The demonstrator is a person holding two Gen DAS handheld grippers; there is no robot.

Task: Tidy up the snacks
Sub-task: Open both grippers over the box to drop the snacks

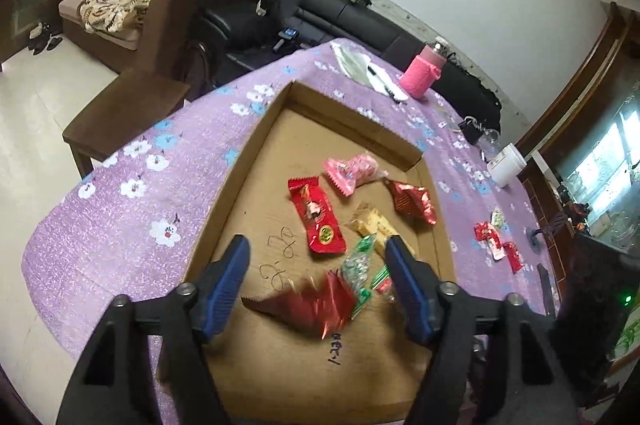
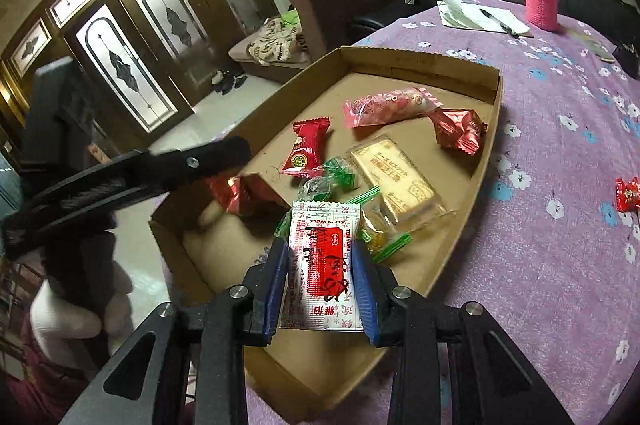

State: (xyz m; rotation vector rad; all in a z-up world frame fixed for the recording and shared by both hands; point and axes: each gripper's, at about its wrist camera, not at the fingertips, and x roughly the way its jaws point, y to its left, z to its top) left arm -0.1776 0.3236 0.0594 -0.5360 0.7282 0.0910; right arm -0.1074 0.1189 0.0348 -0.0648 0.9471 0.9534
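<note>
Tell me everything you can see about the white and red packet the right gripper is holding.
The white and red packet is a flat, glossy sachet, apparently plastic film, with crimped zigzag ends. A red block with dark handwriting-like characters runs down its white, red-printed face. It looks sealed and uncrumpled. The right gripper clamps it by both long edges between its blue pads, face toward the camera, above the near part of the cardboard tray. Only the pads appear to touch it.
</note>
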